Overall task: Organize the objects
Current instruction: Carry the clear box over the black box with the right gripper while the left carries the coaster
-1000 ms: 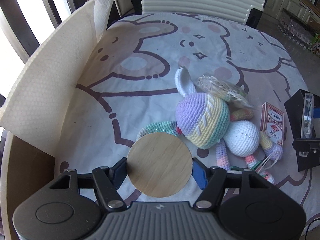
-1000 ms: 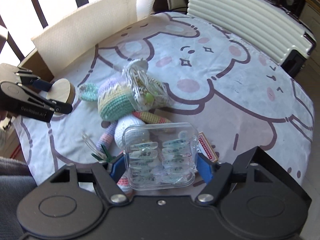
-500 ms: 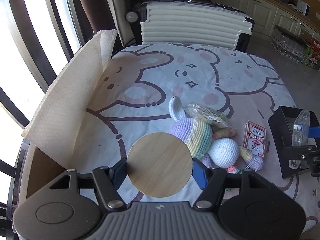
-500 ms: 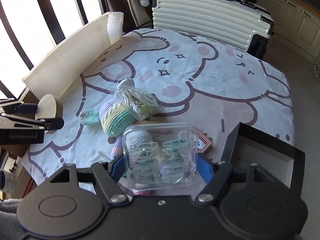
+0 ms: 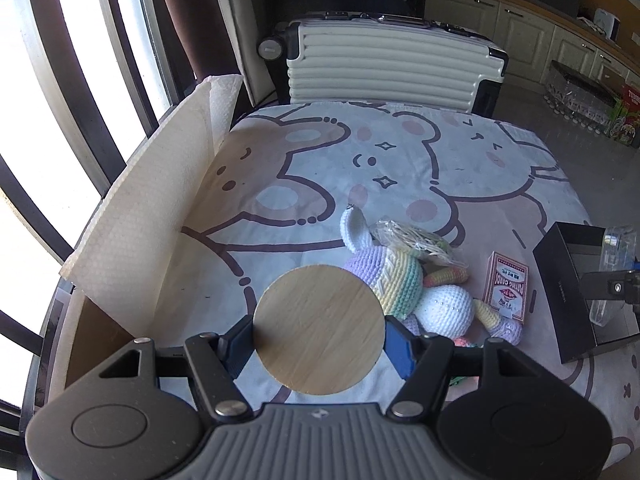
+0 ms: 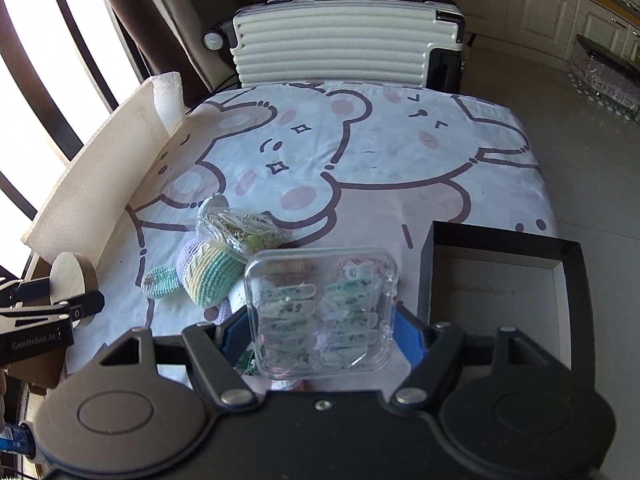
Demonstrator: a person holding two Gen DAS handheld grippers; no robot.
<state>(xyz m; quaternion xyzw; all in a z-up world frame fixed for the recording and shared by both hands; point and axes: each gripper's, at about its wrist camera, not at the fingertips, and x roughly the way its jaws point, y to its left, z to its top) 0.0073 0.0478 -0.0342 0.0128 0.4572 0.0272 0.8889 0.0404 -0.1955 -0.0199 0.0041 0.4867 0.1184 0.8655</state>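
Both tongs carry loads above the table: left gripper (image 5: 319, 330) clamps a round wooden disc (image 5: 319, 328), right gripper (image 6: 320, 320) a clear clip case (image 6: 322, 312). Next, I judge, each goes into the black box (image 6: 560, 264) alongside.

The left claw (image 5: 319, 334) grips a round wooden disc (image 5: 319, 329) by its edges above the bear-print tabletop (image 5: 320, 168). A crochet bunny (image 5: 404, 284) lies beside a red card pack (image 5: 505, 286); a black box (image 5: 566, 280) stands right.
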